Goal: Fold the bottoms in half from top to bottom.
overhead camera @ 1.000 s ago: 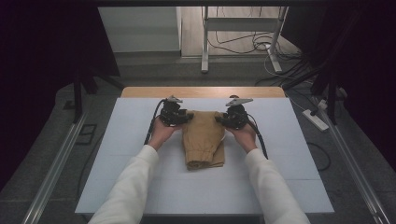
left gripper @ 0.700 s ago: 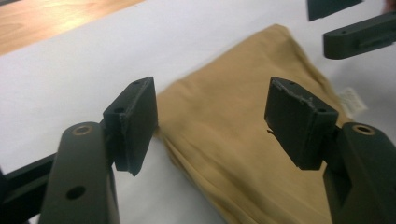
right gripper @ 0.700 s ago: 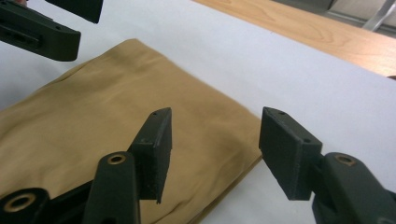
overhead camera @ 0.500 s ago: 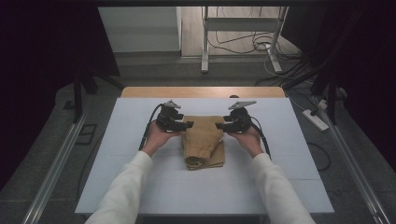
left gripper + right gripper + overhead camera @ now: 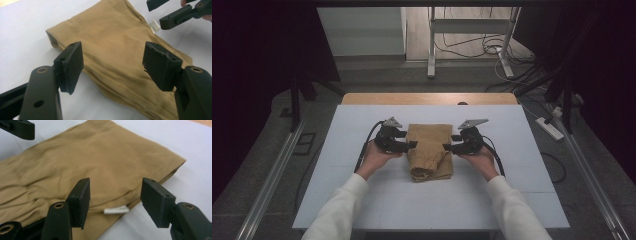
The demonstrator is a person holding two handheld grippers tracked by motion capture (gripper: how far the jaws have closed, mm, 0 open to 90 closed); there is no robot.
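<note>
A folded tan garment [image 5: 429, 150] lies on the middle of the white table [image 5: 362, 200]. My left gripper [image 5: 412, 145] is at its left edge and my right gripper [image 5: 447, 146] at its right edge, their tips pointing at each other. In the left gripper view the left gripper [image 5: 112, 65] hovers over the fabric [image 5: 117, 42], its pads pressing nothing. The right gripper [image 5: 115, 195] stands likewise above the cloth [image 5: 75, 162] and a small white label [image 5: 116, 210]. Both pairs of jaws have just been opening, and both are open.
A wooden strip [image 5: 427, 98] runs along the table's far edge. Metal rails [image 5: 272, 175] flank both sides. On the floor behind are a stand's legs [image 5: 431, 55] with cables, and a power strip [image 5: 549, 128] lies at the right.
Both grippers have drawn back from the garment's far corners toward the person and now sit at its sides. Their jaws stand wider than before.
</note>
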